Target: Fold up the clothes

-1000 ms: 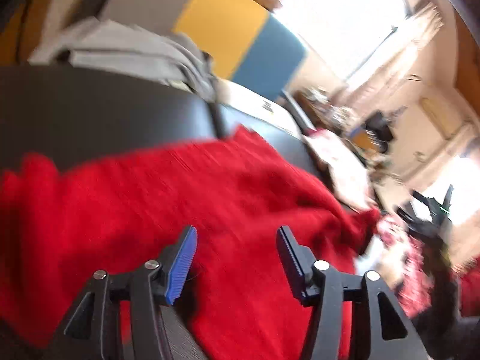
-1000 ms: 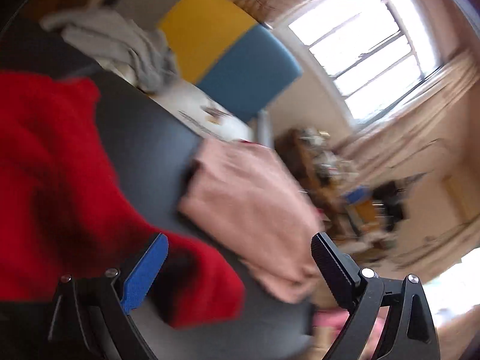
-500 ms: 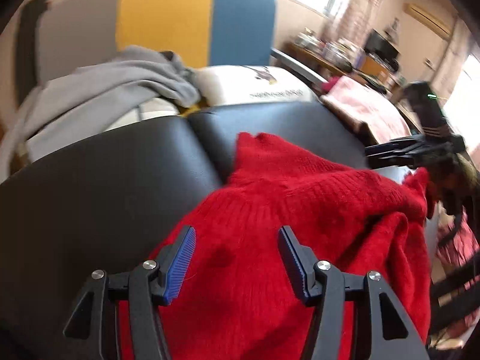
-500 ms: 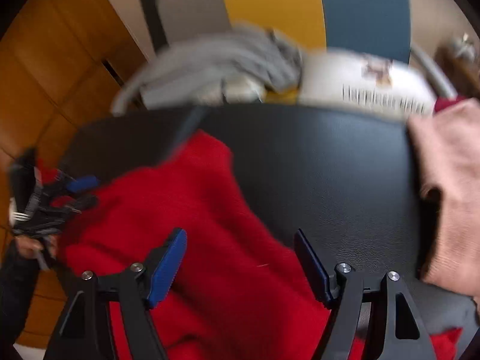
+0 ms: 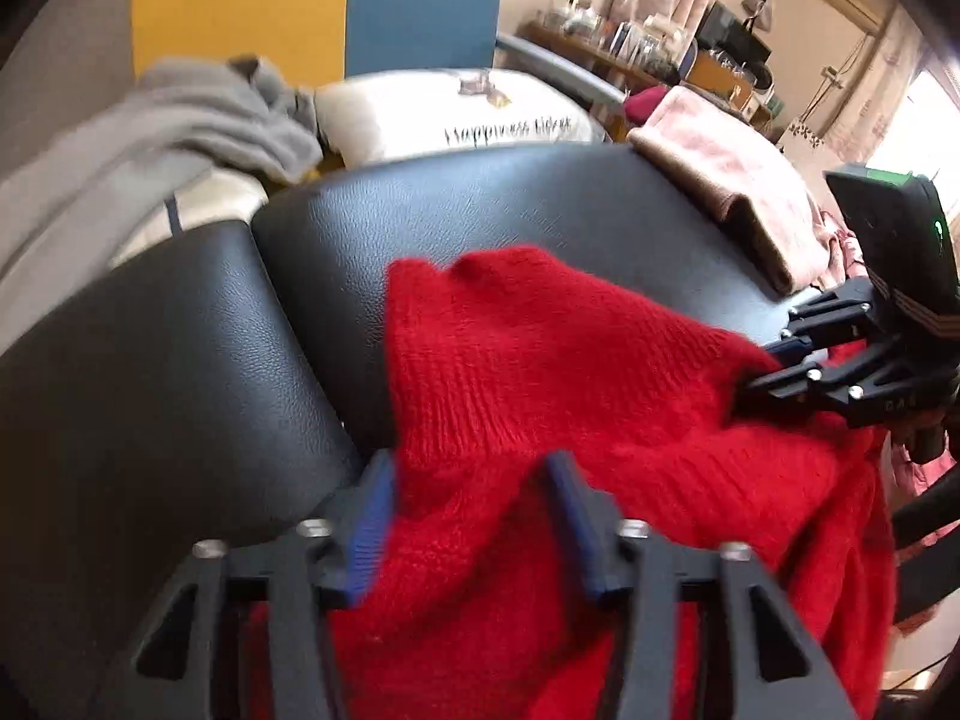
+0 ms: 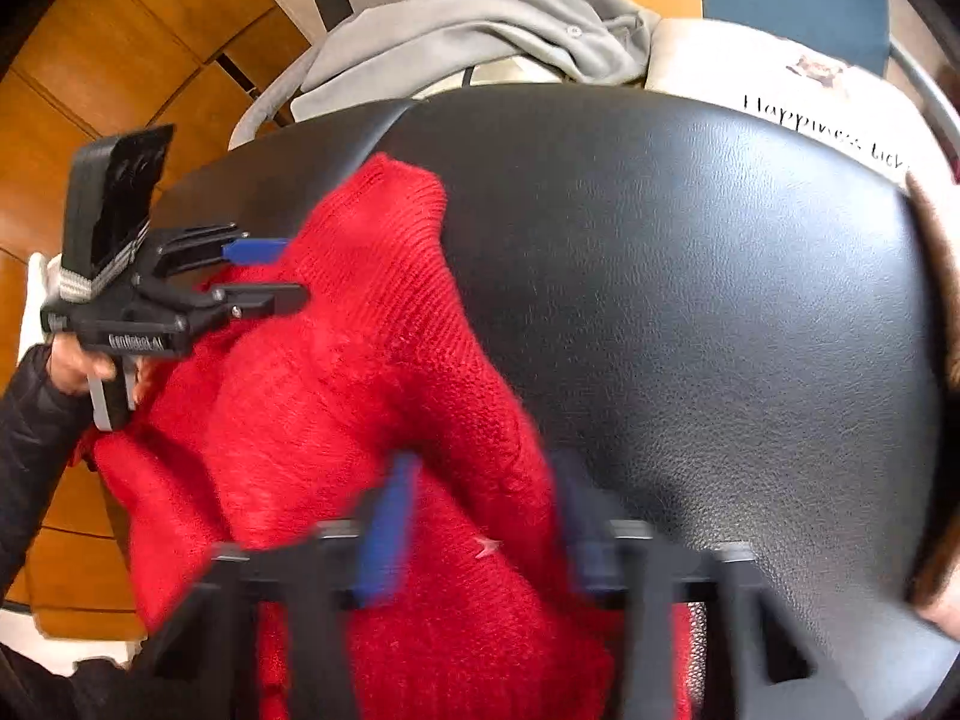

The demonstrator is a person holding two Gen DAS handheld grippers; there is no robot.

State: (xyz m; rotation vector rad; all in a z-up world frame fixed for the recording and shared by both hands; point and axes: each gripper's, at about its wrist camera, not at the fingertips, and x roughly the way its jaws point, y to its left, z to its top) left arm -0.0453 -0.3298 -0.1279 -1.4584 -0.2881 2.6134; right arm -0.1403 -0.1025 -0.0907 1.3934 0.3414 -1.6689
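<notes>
Since half a second ago, both grippers have closed in on the red sweater [image 5: 540, 396], now bunched higher on the black leather cushion [image 5: 168, 372]. Left gripper [image 5: 471, 501]: jaws part-open, a ridge of knit between them, grip not confirmed. Right gripper [image 6: 480, 516]: jaws apart over the sweater's edge, blurred, so closure cannot be told. Folded pink cloth [image 5: 732, 180] lies at the cushion's far right corner, apart from the sweater. Grey hoodie [image 6: 480, 18] and white printed pillow [image 5: 456, 114] sit behind the cushion.
</notes>
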